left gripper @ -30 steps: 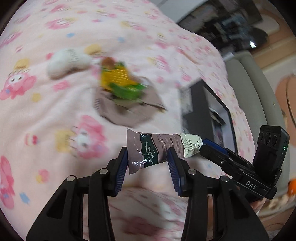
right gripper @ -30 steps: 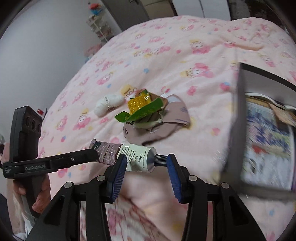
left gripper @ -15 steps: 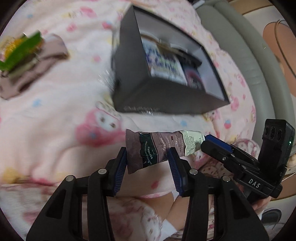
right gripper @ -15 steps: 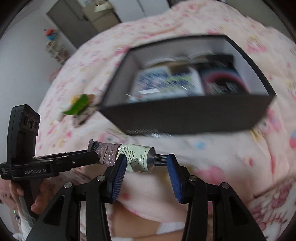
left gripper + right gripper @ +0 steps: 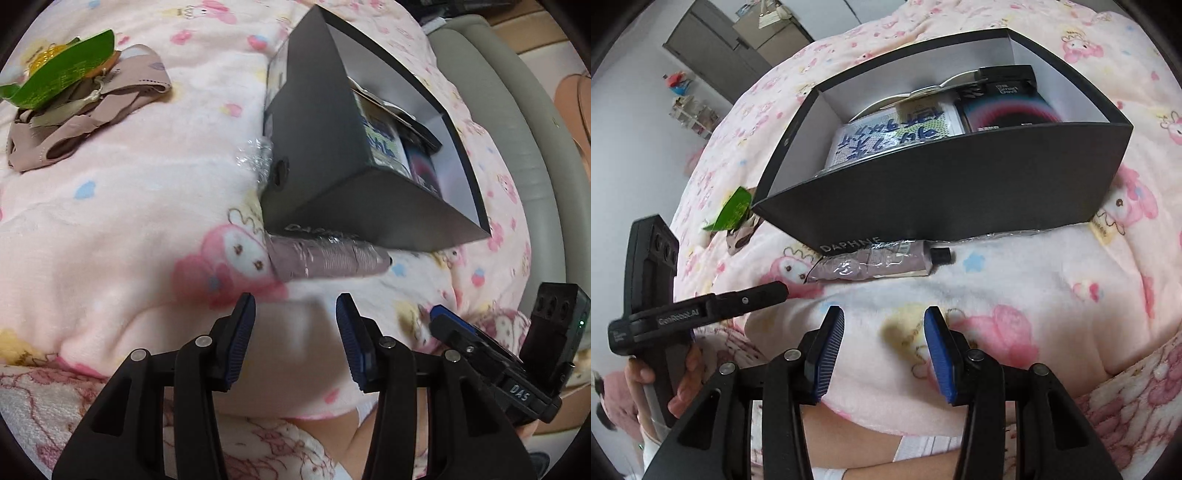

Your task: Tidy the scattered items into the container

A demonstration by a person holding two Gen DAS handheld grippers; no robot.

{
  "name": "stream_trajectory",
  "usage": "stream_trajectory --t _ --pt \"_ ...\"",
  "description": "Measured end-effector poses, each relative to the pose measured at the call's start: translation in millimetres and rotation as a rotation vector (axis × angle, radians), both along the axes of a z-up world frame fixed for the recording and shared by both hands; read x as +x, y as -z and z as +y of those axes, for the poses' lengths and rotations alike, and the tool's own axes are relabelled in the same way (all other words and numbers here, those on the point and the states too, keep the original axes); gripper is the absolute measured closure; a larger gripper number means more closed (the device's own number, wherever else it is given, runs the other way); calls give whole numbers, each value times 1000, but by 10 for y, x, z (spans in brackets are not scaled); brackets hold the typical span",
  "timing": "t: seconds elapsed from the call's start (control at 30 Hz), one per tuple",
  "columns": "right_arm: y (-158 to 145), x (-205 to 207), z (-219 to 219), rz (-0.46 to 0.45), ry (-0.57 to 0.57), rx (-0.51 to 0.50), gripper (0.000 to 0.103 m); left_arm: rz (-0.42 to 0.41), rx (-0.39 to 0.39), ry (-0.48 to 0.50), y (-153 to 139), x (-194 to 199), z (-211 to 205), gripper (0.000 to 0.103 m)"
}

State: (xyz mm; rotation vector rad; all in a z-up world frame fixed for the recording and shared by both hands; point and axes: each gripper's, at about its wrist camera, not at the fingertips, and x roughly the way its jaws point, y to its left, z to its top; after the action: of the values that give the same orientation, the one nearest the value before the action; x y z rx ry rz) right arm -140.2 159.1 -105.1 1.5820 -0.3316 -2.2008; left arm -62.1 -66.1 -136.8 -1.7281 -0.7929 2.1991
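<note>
In the left wrist view, the left tongs (image 5: 294, 338) stood apart with nothing between their blue pads. Just beyond their tips, a crumpled mauve tube (image 5: 328, 261) lay across a pink blanket (image 5: 122, 206) printed with cartoon rabbits, spread over a bed. The tube was blurred in this view; it lay close against the near bottom edge of a black box (image 5: 325, 147), outside it. The box was open at the top, and packets with blue and dark prints showed inside. To the far left, well apart from the tongs, a green wrapper (image 5: 59, 74) and a yellow item rested on a heap of brownish cloth (image 5: 88, 114). The right tongs (image 5: 443, 321) reached in from the lower right, their tips clear of the tube.

In the right wrist view, the right tongs (image 5: 884, 339) also stood apart and empty. The tube (image 5: 879, 263) lay crosswise ahead of them on the blanket (image 5: 1015, 280), its black cap pointing right, its flattened end pointing left, touching or nearly touching the front wall of the box (image 5: 942, 195). A printed white packet and a dark packet lay inside the box. The left tongs (image 5: 781, 286) pointed in from the left, held by a hand (image 5: 683, 384); whether they were apart could not be told from this side.
</note>
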Motion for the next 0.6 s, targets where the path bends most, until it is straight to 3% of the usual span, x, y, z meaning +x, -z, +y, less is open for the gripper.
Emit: stream_trajectory --t 0.23,0.33,0.5,0.6 --pt "34 -335 -15 14 27 36 62 -42 -11 -43 106 -190 57 58" --pt "203 -453 -76 -31 26 46 62 -69 -23 -45 183 -262 87 57" --pt "503 -576 -166 -114 33 45 61 -110 17 -76 298 -310 52 43" --pt "666 -647 -198 -169 47 17 57 -126 13 -72 337 -327 93 43"
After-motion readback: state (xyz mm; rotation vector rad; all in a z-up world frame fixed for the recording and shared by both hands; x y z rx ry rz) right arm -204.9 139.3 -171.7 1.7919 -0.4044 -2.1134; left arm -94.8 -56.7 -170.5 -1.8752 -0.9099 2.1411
